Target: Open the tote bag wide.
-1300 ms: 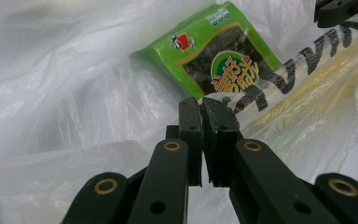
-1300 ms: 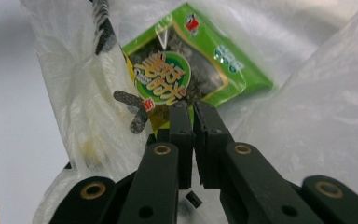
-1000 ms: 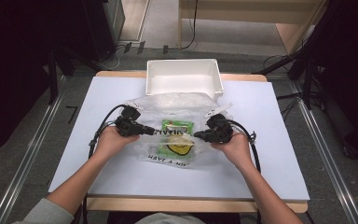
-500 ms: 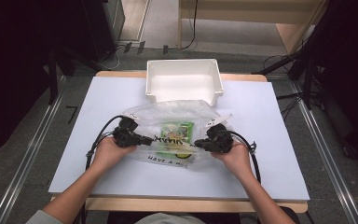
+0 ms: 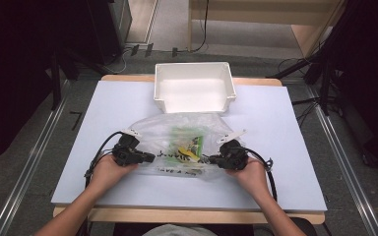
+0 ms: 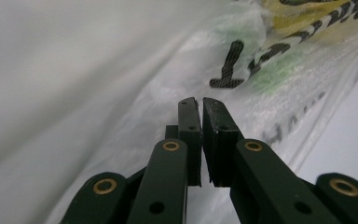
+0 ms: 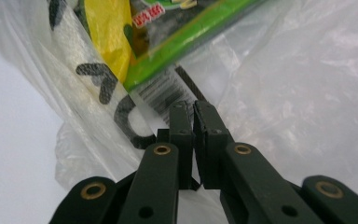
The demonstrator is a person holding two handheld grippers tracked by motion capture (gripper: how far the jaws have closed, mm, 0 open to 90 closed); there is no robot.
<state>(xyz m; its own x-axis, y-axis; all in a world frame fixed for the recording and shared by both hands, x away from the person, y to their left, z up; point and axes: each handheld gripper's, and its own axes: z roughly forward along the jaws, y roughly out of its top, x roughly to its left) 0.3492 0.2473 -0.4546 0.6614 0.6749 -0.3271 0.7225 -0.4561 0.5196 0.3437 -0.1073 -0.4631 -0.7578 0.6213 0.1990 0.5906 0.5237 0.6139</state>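
— While both tools grip, where's the bag?

— Stretched between them on the desk (image 5: 103,105): my left tool (image 5: 150,158) and right tool (image 5: 213,159) are clamped on the plastic bag (image 5: 187,135).

— What's left?

— Packet's (image 5: 187,145) inside; the white bin (image 5: 195,101) ahead waits, I'd judge.

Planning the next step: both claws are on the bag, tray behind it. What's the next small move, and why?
Probably lift the bag slightly, both claws together, and carry it toward the tray. The left claw and right claw each look shut on the plastic at opposite ends, the bag lies on the table, and the tray just behind looks empty.
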